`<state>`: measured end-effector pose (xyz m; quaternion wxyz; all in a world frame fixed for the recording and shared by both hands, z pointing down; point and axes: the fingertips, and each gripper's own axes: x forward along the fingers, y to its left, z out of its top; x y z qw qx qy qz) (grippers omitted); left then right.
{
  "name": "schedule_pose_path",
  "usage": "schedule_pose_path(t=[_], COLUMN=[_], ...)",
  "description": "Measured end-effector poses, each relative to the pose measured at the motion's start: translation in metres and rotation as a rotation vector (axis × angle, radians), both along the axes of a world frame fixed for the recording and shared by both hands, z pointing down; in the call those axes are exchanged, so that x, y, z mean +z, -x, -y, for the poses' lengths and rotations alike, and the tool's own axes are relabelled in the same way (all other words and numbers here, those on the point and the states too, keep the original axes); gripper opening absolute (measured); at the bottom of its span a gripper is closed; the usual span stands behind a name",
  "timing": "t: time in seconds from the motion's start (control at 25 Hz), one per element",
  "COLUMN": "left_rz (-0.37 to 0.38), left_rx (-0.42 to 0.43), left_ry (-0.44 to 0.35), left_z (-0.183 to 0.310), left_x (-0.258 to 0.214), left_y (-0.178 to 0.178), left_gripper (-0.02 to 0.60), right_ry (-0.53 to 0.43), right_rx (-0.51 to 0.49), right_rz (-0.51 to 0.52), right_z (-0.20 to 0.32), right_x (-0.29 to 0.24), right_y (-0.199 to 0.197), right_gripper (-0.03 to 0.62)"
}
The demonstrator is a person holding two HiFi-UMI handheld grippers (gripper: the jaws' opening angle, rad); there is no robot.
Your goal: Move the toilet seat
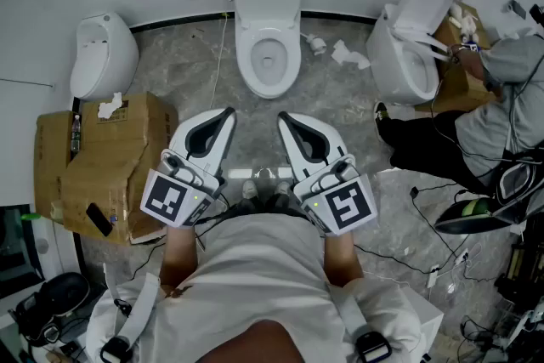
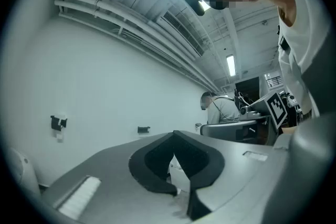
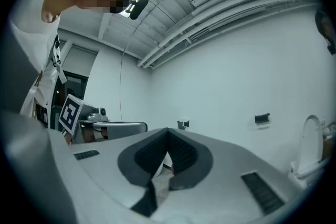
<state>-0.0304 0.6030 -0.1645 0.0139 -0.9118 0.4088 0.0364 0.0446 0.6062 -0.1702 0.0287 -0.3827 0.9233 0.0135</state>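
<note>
I see smooth, glossy white ceramic on the middle toilet (image 1: 268,30), a grey marbled, stone-look floor (image 1: 340,98), and matt, creased brown cardboard on the box (image 1: 110,157) at the floor's left edge. The left gripper (image 1: 228,111) and right gripper (image 1: 281,116) show matt pale plastic shells with dark ribbed pads (image 3: 181,157).

ahead: grey stone floor (image 1: 255,110) open up to middle white toilet (image 1: 268,55) | left: brown cardboard box (image 1: 119,157) | right: tilted white toilet (image 1: 404,55), crouching person (image 1: 501,110)

Both grippers are held in front of the torso.
The left gripper (image 1: 226,113) and right gripper (image 1: 283,118) are held side by side and apart, jaws pressed together on nothing, tips pointed forward and slightly inward.
</note>
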Motion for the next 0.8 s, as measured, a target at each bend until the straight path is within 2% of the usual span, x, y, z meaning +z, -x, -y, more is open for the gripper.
schedule_pose_path(t=[0.28, 0.48, 0.8], left_rz=[-0.009, -0.004, -0.002], left_rx=[0.000, -0.004, -0.032], left_ry=[-0.001, -0.008, -0.005], left_z=[-0.013, -0.023, -0.027], left_x=[-0.003, -0.002, -0.006], left_y=[-0.010, -0.022, -0.050], left_gripper=[0.000, 0.000, 0.000], right_ry=[-0.016, -0.021, -0.033], right_rx=[-0.021, -0.015, -0.031], right_rz=[-0.002, 0.046, 0.068], right_z=[-0.011, -0.019, -0.020], right_x=[-0.004, -0.007, -0.011], right_y=[-0.005, -0.019, -0.050], right_gripper=[-0.002, -0.002, -0.002])
